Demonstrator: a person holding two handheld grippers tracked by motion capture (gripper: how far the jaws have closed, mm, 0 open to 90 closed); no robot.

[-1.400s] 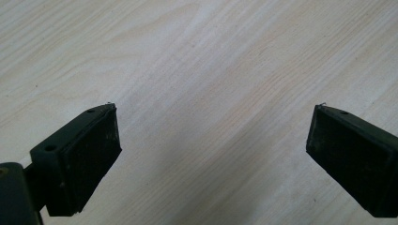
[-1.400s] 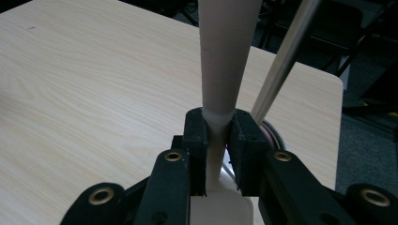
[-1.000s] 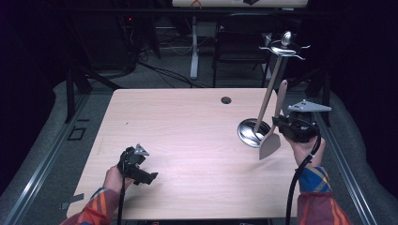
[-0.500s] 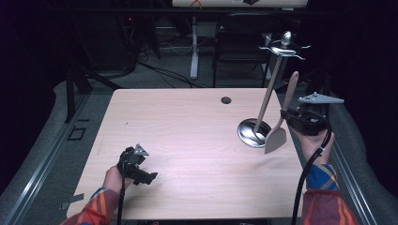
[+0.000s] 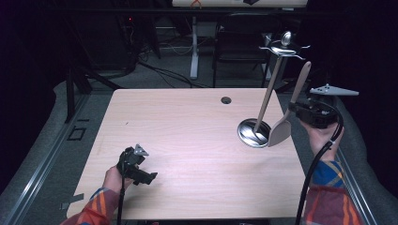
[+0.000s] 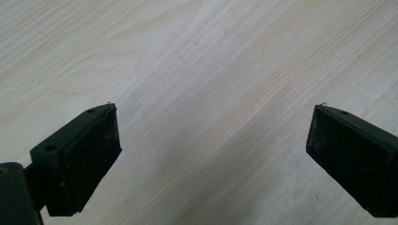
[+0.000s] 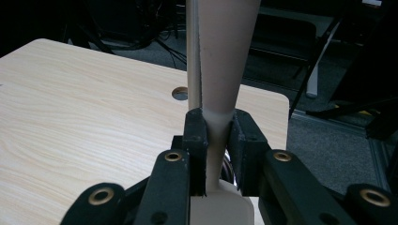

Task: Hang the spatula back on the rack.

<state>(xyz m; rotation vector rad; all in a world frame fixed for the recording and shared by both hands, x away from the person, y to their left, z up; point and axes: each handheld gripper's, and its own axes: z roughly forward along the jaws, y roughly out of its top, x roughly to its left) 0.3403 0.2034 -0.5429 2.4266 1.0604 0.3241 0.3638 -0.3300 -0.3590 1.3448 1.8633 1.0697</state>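
I held the right gripper (image 5: 296, 111) at the right edge of the table (image 5: 187, 136), its jaws closed flat on the narrow neck of a spatula (image 5: 287, 112), just above the blade. I judged the grip was placed there because the handle is thinnest at that point and the weight of the blade sits close below, so the tool would hang steady. The spatula stood nearly upright, handle tip up and leaning slightly right, its blade clear of the tabletop just right of the stand's base (image 5: 252, 132).

The spatula was pale beige, matte, smooth, with a handle widening upward and a flat, broad blade; whether wood or plastic I could not tell. In the right gripper view its neck (image 7: 217, 140) filled the gap between my black pads.

The utensil stand (image 5: 267, 101) had a shiny round dished metal base, a slanted pale post, and thin metal hook arms under a knob at top.

My left gripper (image 5: 136, 164) rested low at the near left of the table, jaws wide apart and holding nothing. The tabletop (image 6: 211, 70) there was light woodgrain laminate.
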